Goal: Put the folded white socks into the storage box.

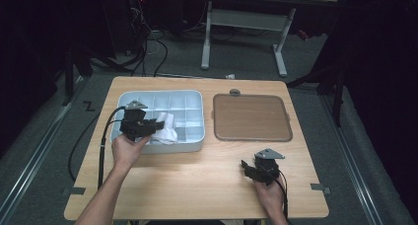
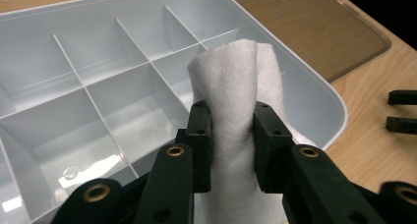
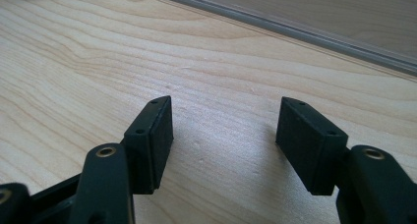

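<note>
My left gripper (image 1: 156,125) (image 2: 232,130) is shut on a rolled white cloth (image 1: 166,128) (image 2: 241,101), which it holds over the pale blue divided tray (image 1: 192,96) (image 2: 78,32). The cloth hangs above the tray's near right compartments, close to the front rim. My right gripper (image 1: 248,167) (image 3: 223,135) stands open low over the bare wooden table (image 1: 197,175) (image 3: 98,62), with nothing between its fingers. Its black jaw tips also show at the right edge of the left gripper view.
A brown flat lid (image 1: 251,117) (image 2: 314,32) (image 3: 344,17) with a clear rim lies right of the tray. The tray's compartments look empty. A white desk frame (image 1: 244,22) and cables stand on the floor beyond the table.
</note>
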`<control>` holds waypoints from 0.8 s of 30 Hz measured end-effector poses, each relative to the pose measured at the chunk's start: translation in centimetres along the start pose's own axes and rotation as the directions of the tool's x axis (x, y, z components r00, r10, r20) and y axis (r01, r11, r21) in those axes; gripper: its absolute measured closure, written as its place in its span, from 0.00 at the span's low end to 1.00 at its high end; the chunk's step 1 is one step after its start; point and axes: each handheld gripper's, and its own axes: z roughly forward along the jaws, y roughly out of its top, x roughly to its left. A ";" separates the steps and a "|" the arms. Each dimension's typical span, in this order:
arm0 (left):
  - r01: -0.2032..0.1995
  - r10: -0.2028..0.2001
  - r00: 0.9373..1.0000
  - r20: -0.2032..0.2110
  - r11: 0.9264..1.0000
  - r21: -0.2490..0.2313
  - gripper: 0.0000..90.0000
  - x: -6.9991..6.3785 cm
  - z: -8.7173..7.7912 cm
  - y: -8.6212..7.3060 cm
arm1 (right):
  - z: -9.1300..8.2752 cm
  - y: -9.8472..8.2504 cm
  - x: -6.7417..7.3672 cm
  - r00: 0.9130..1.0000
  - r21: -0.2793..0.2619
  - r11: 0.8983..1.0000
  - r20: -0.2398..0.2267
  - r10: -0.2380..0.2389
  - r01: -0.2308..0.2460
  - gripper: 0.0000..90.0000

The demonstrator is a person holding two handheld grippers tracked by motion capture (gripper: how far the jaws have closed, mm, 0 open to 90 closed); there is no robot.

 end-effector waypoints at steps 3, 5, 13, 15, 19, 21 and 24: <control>-0.004 0.004 1.000 -0.011 1.000 0.008 0.81 0.4 0.4 -0.2 | 0.0 0.0 0.0 1.000 0.000 1.000 -0.001 -0.002 0.002 0.44; -0.018 0.018 1.000 -0.025 1.000 0.016 0.81 0.6 0.9 -0.4 | 0.0 0.0 0.0 1.000 0.000 1.000 -0.002 -0.002 0.002 0.44; -0.078 0.080 0.995 -0.060 0.997 0.026 0.81 1.1 1.5 -1.3 | 0.0 0.0 0.1 1.000 0.002 1.000 -0.004 0.001 -0.001 0.44; -0.091 0.093 0.993 -0.070 0.995 0.028 0.81 1.3 1.4 -1.4 | 0.0 0.0 0.1 1.000 0.002 1.000 -0.004 0.001 -0.001 0.44; -0.105 0.108 0.990 -0.086 0.994 0.032 0.81 1.6 1.5 -1.8 | 0.0 0.0 0.1 1.000 0.002 1.000 -0.003 0.001 -0.001 0.44; -0.109 0.111 0.990 -0.090 0.993 0.034 0.81 1.7 1.5 -2.0 | 0.0 0.0 0.1 1.000 0.002 1.000 -0.003 0.001 -0.001 0.44; -0.119 0.124 0.987 -0.101 0.992 0.050 0.81 1.8 1.7 -2.3 | 0.0 0.0 0.1 1.000 0.001 1.000 -0.003 0.000 0.000 0.44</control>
